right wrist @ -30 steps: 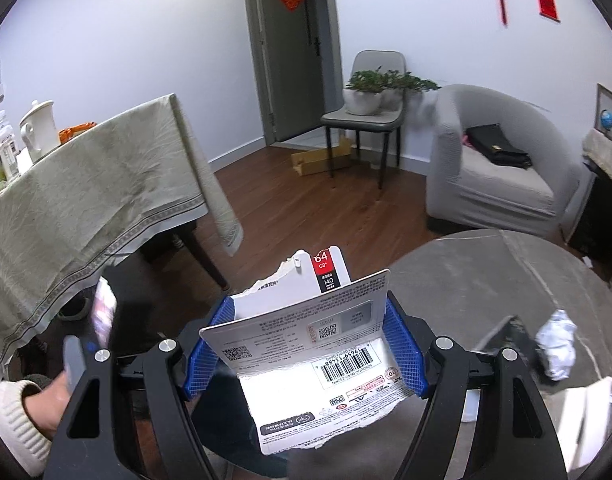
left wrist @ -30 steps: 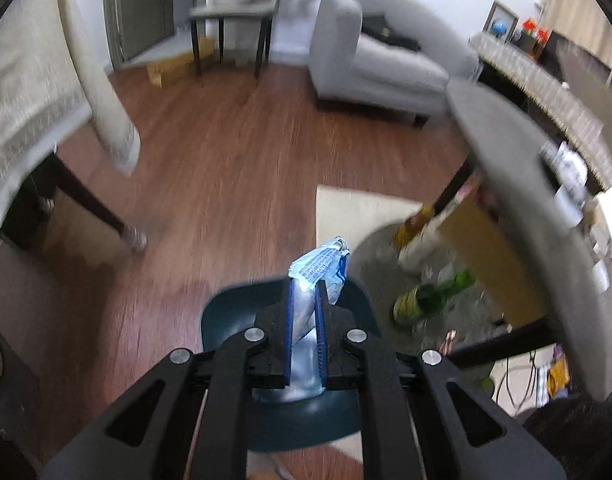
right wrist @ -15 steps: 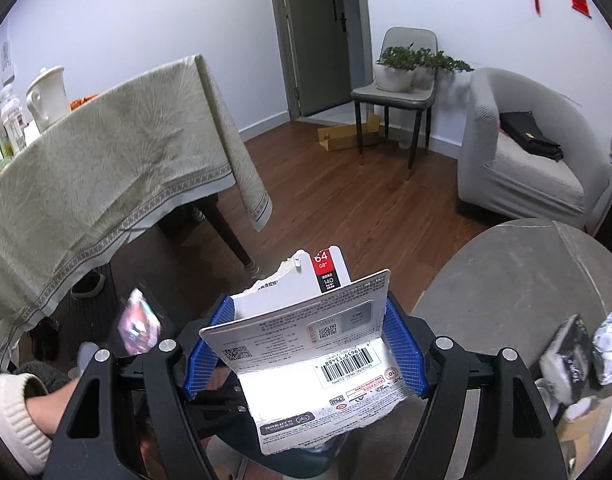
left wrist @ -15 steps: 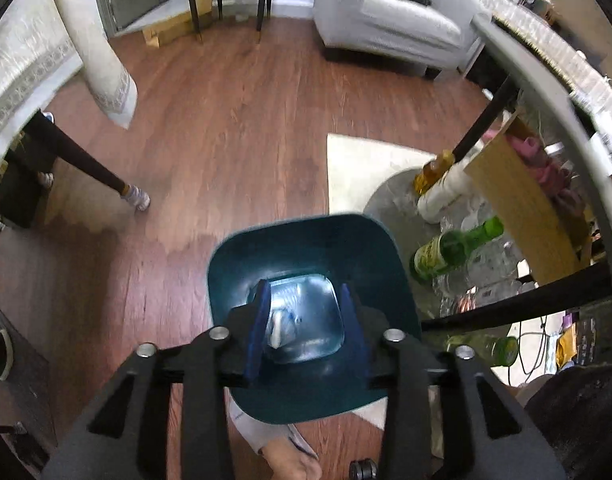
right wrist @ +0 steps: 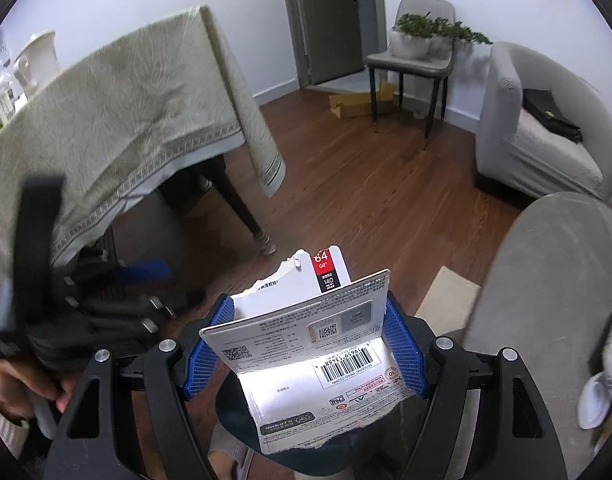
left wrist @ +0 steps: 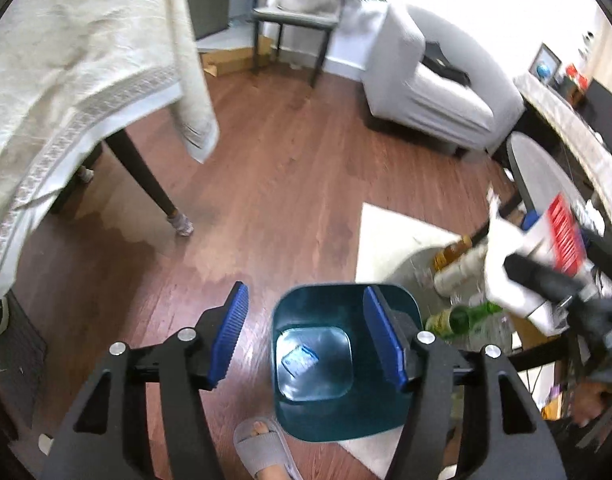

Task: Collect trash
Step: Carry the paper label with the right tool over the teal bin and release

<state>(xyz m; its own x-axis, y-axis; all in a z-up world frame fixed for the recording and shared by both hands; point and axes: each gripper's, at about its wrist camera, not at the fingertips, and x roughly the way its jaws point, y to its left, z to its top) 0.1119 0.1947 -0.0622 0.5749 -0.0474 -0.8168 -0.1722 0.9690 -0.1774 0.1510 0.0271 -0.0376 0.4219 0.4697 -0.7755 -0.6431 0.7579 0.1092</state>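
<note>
1. We've got our left gripper (left wrist: pixel 306 338) hanging over the teal trash bin (left wrist: pixel 402 408) with its blue pads spread wide and nothing between them. The right pad sits over the bin's right rim, the left pad is out over bare wood floor (left wrist: pixel 266 168).

2. Inside the bin there's one small blue-and-white wrapper (left wrist: pixel 301 360) lying flat on the shiny bottom, left of centre. That's all we can make out in there.

3. Our right gripper (right wrist: pixel 306 344) is clamped on a torn white cardboard package (right wrist: pixel 306 344), the kind a memory card comes in, with a barcode, QR codes and a red-and-black "64 GB" tab sticking up at the far edge. The pads press on its left and right edges, and it's folded so the near flap hangs down.

4. From the right wrist view the package sits right above the dark bin (right wrist: pixel 234 404), which peeks out underneath it. From the left wrist view the same package (left wrist: pixel 522 264) shows up blurry at the right, a bit up and to the right of the bin.

5. Just right of the bin there's a green bottle (left wrist: pixel 458 318) lying on its side with other bottles and clutter under the round grey table (left wrist: pixel 542 172).

6. A grey slipper (left wrist: pixel 262 452) is at the bin's near left corner, and the cloth-covered table (left wrist: pixel 78 80) is off to the far left.
</note>
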